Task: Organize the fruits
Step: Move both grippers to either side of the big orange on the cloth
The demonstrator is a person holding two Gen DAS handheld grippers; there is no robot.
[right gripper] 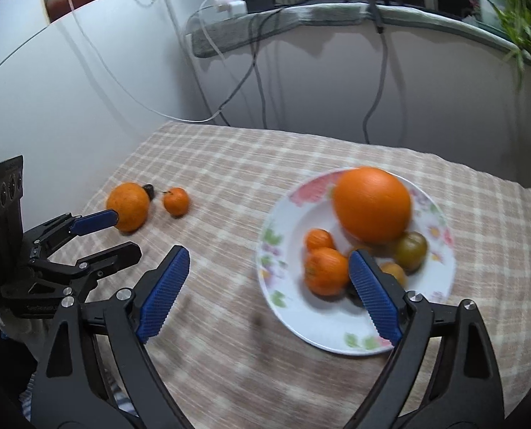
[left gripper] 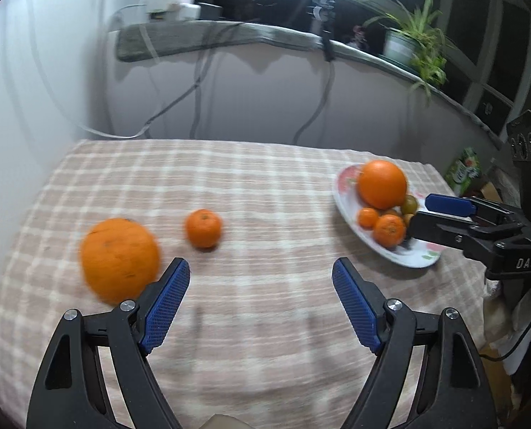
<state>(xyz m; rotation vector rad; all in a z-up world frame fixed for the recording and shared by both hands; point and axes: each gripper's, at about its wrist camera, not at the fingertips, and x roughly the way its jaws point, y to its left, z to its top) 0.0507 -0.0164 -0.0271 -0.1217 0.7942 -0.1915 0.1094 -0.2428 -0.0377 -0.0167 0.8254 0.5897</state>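
Orange fruit, left to right on the checked tablecloth (left gripper: pixel 265 186): large orange (left gripper: pixel 119 259), then small mandarin (left gripper: pixel 203 228) just beside it, both loose on the cloth. Left gripper (left gripper: pixel 261 279) spread wide, empty, its left pad near the large orange. Floral plate (right gripper: pixel 294 325) at right carries a big orange (right gripper: pixel 371 204), mandarins and a greenish fruit (right gripper: pixel 411 251). Right gripper (right gripper: pixel 269 268) wide open, empty, its right finger over the plate.
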